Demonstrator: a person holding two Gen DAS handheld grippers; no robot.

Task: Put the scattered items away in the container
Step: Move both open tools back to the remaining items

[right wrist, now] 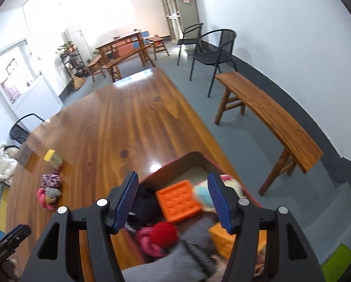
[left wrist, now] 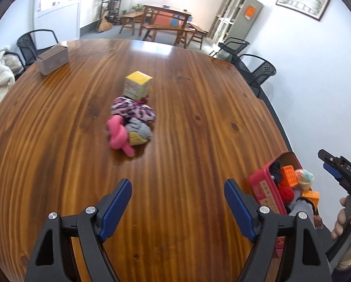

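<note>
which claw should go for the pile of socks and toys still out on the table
Left. The left claw is open and points straight at the pile mid-table. The right claw, also open, hangs over the red box, with the pile far off to its side.

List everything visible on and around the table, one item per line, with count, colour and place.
table: 1, brown wood, centre
red box: 1, red, table's right edge, holds toys
orange blocks: 2, orange, inside red box
red ball: 1, red, inside red box
yellow-topped carton: 1, table middle
sock pile: 1, pink, grey, patterned, beside carton
grey case: 1, far left corner
black chairs: several, around table
bench: 1, wood, right of table
left gripper: 1, black, blue fingers, open
right gripper: 1, open, above red box
</note>
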